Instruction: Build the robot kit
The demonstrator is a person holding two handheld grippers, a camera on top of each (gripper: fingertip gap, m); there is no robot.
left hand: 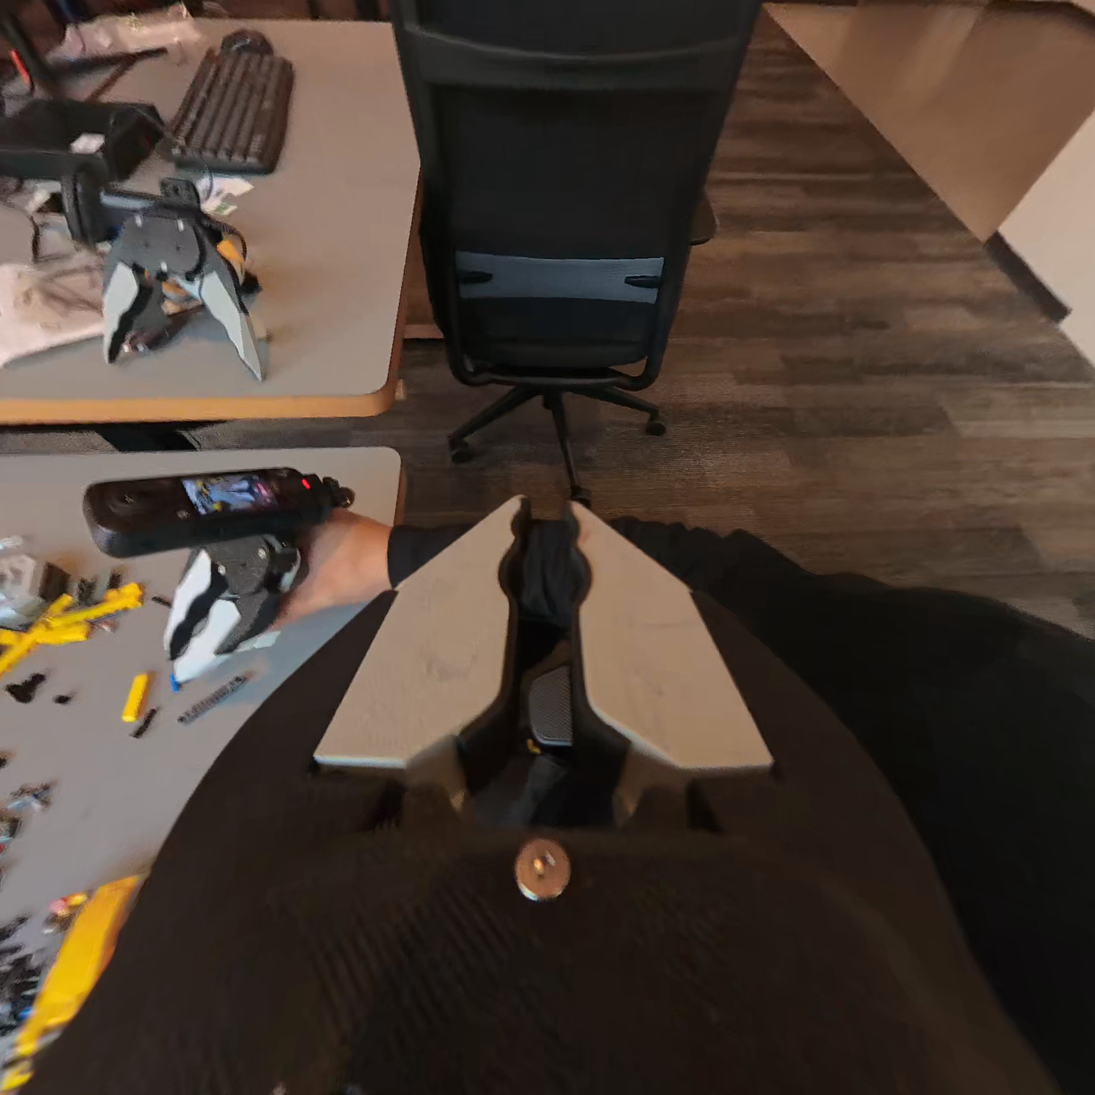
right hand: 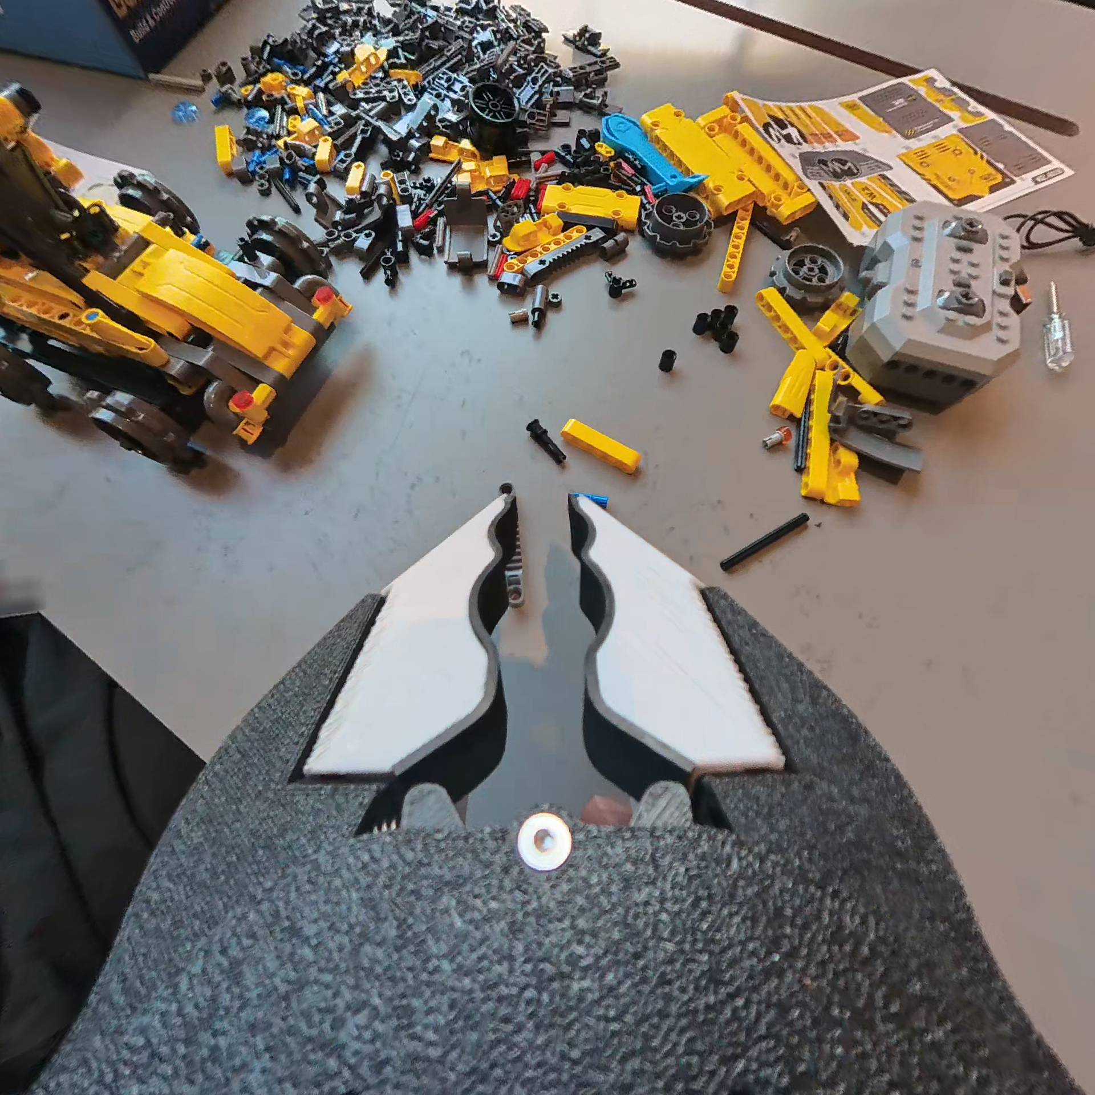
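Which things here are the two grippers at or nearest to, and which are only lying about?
At the grippers:
right gripper, open, above grey toothed beam, blue pin by its tip
left gripper, open, empty, off the table

Lying about:
yellow beam
parts pile
yellow vehicle
grey block
office chair

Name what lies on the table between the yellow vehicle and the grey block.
In the right wrist view the stretch is mostly bare table, with a few loose pins and a cluster of black bushes, nearer the grey block than the vehicle.
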